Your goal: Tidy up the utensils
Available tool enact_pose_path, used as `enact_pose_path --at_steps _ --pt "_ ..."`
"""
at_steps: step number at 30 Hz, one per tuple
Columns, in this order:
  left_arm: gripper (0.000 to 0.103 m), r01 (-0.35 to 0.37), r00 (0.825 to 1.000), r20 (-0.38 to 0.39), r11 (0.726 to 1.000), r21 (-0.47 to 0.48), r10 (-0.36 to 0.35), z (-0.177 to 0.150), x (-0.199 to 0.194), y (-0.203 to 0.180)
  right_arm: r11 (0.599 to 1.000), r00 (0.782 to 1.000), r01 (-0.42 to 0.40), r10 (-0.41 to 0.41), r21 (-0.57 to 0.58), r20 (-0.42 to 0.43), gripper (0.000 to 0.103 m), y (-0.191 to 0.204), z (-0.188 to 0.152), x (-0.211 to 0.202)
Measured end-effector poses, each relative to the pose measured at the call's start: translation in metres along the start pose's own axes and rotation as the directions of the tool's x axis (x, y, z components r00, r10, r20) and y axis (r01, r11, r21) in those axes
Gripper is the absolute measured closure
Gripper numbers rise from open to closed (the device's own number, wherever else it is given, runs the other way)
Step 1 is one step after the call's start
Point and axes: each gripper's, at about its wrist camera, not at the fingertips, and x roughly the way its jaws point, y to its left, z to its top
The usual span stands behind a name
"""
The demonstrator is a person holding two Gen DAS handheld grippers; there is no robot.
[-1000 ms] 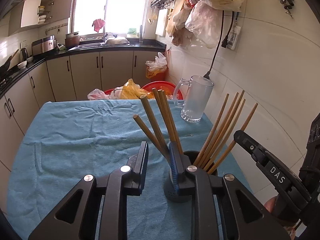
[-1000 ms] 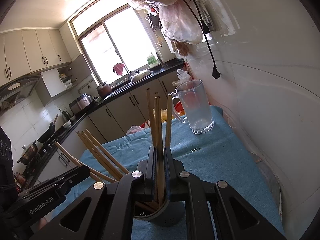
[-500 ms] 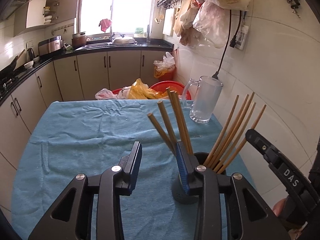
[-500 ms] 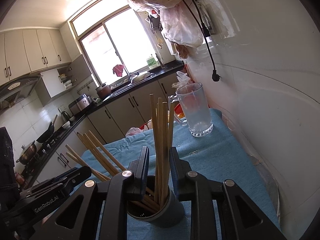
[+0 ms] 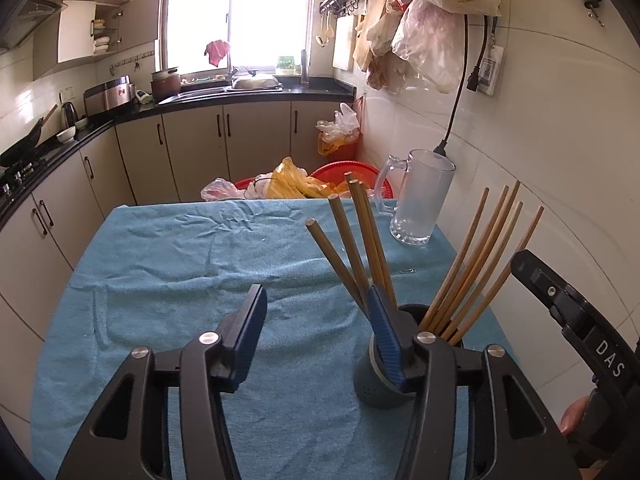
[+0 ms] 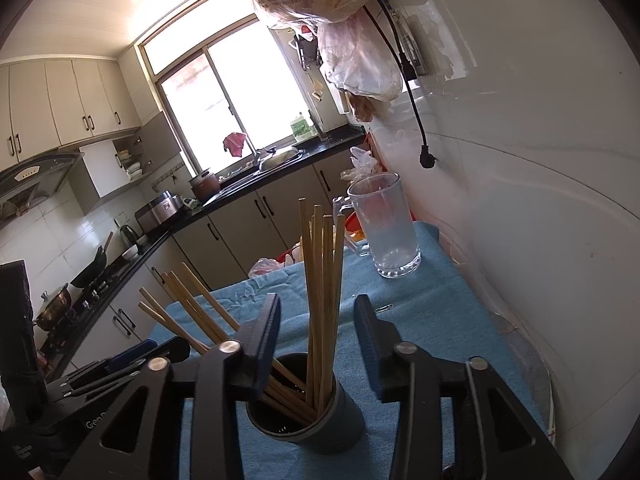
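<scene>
The chopsticks (image 6: 320, 300) stood in a dark holder (image 6: 320, 424) near the tabletop's (image 5: 180, 280) right edge. Both the left gripper (image 5: 316, 320) and right gripper (image 6: 316, 340) had just been opening, fingers about half apart, gripping nothing; chopsticks rose between the right fingers.

The chopsticks (image 6: 322, 300) look like plain, smooth wood, and they stand in a dull grey holder (image 6: 320, 428) that looks like plastic. A soft, wrinkly blue cloth (image 5: 180, 272) covers the tabletop. The mug (image 5: 420, 200) is clear, shiny glass.
</scene>
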Motion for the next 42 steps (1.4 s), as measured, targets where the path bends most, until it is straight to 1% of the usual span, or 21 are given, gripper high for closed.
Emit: enact_pose_path --at_steps 5,7,8,9,10,11,13,18,20,22,24,27,30,35,37,39,42 --pt "0.041 -0.042 0.999 0.011 0.999 -0.012 0.043 0.0 -0.003 0.003 1.0 1.0 0.02 -0.02 0.004 0.007 0.052 -0.003 0.002 -0.004" --pt "0.036 -0.064 0.998 0.016 0.998 -0.017 0.064 -0.001 -0.003 0.005 0.999 0.999 0.038 -0.038 0.0 0.012 0.043 -0.003 0.002 -0.006" --pt "0.035 -0.072 0.997 0.019 0.997 -0.016 0.072 0.0 -0.004 0.005 0.999 0.999 0.049 -0.049 -0.001 0.016 0.041 -0.004 0.003 -0.007" --pt "0.033 -0.086 0.996 0.023 0.996 -0.014 0.086 -0.001 -0.004 0.005 0.998 0.998 0.06 -0.06 -0.002 0.021 0.037 -0.004 0.003 -0.009" --pt "0.029 -0.096 0.995 0.026 0.995 -0.015 0.096 -0.001 -0.005 0.006 0.997 0.997 0.075 -0.075 -0.003 0.025 0.031 -0.005 0.003 -0.01" --pt "0.027 -0.102 0.994 0.028 0.995 -0.016 0.102 -0.001 -0.004 0.005 0.996 0.995 0.091 -0.091 -0.007 0.027 0.027 -0.004 0.003 -0.011" --pt "0.019 -0.116 0.993 0.032 0.993 -0.023 0.117 -0.001 -0.005 0.006 0.993 0.993 0.119 -0.118 -0.016 0.027 0.019 -0.003 0.003 -0.012" --pt "0.013 -0.148 0.988 0.036 0.988 -0.036 0.149 -0.002 -0.004 0.008 0.986 0.987 0.163 -0.163 -0.022 0.014 0.011 -0.005 0.005 -0.013" --pt "0.013 -0.174 0.984 0.039 0.984 -0.041 0.175 -0.002 -0.002 0.008 0.983 0.984 0.181 -0.181 -0.025 0.008 0.01 -0.005 0.005 -0.013" --pt "0.013 -0.223 0.973 0.052 0.974 -0.04 0.225 -0.004 -0.001 0.008 0.979 0.979 0.202 -0.202 -0.029 0.005 0.009 -0.005 0.004 -0.013" --pt "0.013 -0.251 0.966 0.062 0.967 -0.033 0.253 -0.004 -0.002 0.007 0.975 0.976 0.219 -0.219 -0.033 -0.001 0.009 -0.006 0.004 -0.012" --pt "0.013 -0.279 0.959 0.041 0.96 -0.031 0.28 -0.005 0.002 0.008 0.97 0.971 0.239 -0.239 -0.038 -0.012 0.008 -0.008 0.002 -0.011" --pt "0.013 -0.299 0.953 0.036 0.954 -0.034 0.3 -0.008 0.001 0.01 0.965 0.966 0.259 -0.26 -0.046 -0.014 0.008 -0.008 0.0 -0.014" --pt "0.013 -0.308 0.949 0.056 0.95 -0.052 0.311 -0.017 -0.018 0.017 0.957 0.958 0.285 -0.286 -0.047 -0.009 0.008 -0.007 -0.003 -0.026" --pt "0.013 -0.311 0.946 0.077 0.949 -0.049 0.314 -0.027 -0.032 0.018 0.953 0.954 0.298 -0.299 -0.05 -0.005 0.008 -0.005 -0.007 -0.035" --pt "0.013 -0.312 0.944 0.102 0.949 -0.039 0.314 -0.041 -0.051 0.02 0.95 0.952 0.306 -0.307 -0.062 -0.004 0.008 0.001 -0.014 -0.046" --pt "0.013 -0.298 0.947 0.119 0.954 -0.017 0.298 -0.064 -0.076 0.023 0.945 0.949 0.316 -0.316 -0.089 0.012 0.008 0.012 -0.027 -0.066"
